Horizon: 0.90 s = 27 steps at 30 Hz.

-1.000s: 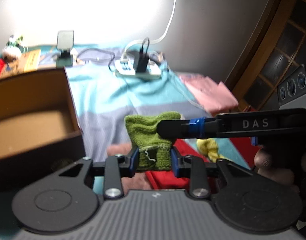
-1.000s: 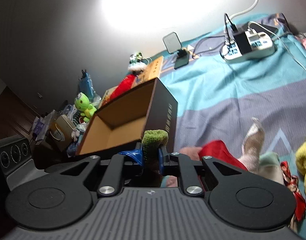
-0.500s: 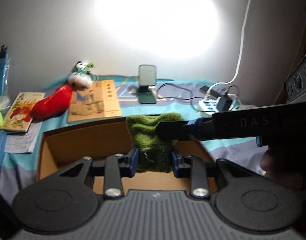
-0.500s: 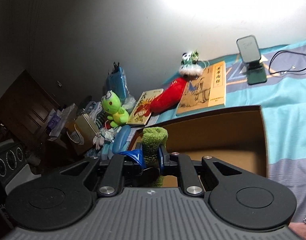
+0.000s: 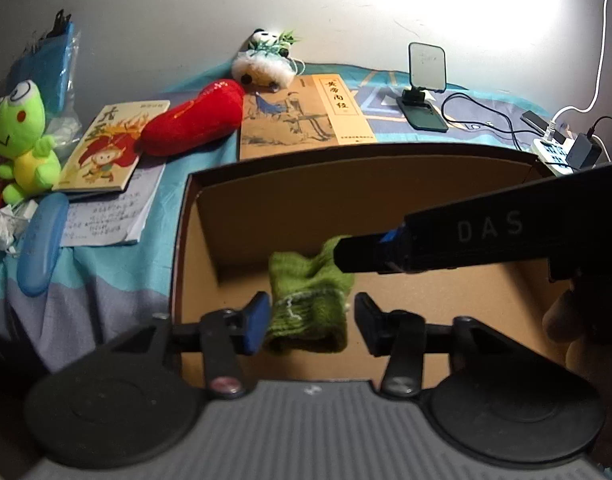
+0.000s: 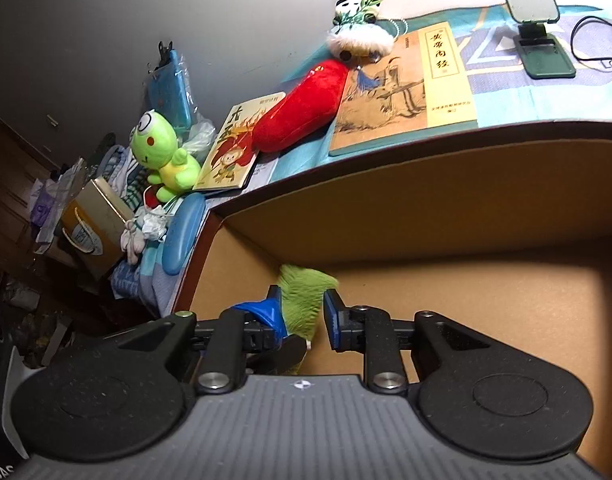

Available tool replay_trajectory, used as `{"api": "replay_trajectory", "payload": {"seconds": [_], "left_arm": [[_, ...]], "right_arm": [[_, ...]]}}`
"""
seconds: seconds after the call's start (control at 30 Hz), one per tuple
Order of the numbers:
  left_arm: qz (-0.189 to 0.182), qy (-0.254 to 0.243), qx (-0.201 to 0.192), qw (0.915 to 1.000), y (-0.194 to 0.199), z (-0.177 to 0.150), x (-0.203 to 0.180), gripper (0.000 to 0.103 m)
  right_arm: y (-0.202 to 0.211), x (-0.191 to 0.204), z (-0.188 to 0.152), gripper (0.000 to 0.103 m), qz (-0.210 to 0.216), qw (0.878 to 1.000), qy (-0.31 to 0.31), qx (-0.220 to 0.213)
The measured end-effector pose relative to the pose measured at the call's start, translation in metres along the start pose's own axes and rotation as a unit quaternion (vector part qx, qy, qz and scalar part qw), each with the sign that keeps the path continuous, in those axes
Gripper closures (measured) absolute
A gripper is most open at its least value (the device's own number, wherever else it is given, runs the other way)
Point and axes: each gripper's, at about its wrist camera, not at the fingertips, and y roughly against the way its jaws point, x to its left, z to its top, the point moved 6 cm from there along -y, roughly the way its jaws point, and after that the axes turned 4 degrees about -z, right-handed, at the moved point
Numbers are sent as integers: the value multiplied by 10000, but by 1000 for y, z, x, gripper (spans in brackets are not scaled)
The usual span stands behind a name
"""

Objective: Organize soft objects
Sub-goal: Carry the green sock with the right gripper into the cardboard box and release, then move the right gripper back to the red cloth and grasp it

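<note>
A green knitted sock (image 5: 309,300) hangs inside the open brown cardboard box (image 5: 377,184). My left gripper (image 5: 307,322) is open, its pads on either side of the sock's lower part. My right gripper (image 6: 302,312) has also opened, and the sock (image 6: 304,296) sits loosely between its fingers. In the left wrist view the right gripper's finger (image 5: 445,248) reaches in from the right at the sock's top corner.
Behind the box lie a red plush (image 5: 194,120), a panda plush (image 5: 266,60), two books (image 5: 306,116), a green frog plush (image 5: 22,140), a blue case (image 5: 42,244), a phone stand (image 5: 421,84) and a power strip (image 5: 561,152).
Both grippers carried the sock from the bedspread over the box and lowered it inside. Both have opened from shut on the sock.
</note>
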Motion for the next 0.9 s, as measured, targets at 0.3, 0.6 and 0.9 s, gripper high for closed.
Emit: {"api": "replay_trajectory", "payload": {"seconds": [0.3,0.6,0.9], "left_arm": [[34,127,-39,9999,36,2,-13,38],[228,-23,44,9997,79,-7,-64,38],[467,1,137,9988,98,-28,-121,38]], "right_arm": [[49,-4,-1,96,-11,9990,76,-449],[112,-12,-28,95,46,9963,261,-813],[171,-41,-58,95,-33,9943,377,-992]]}}
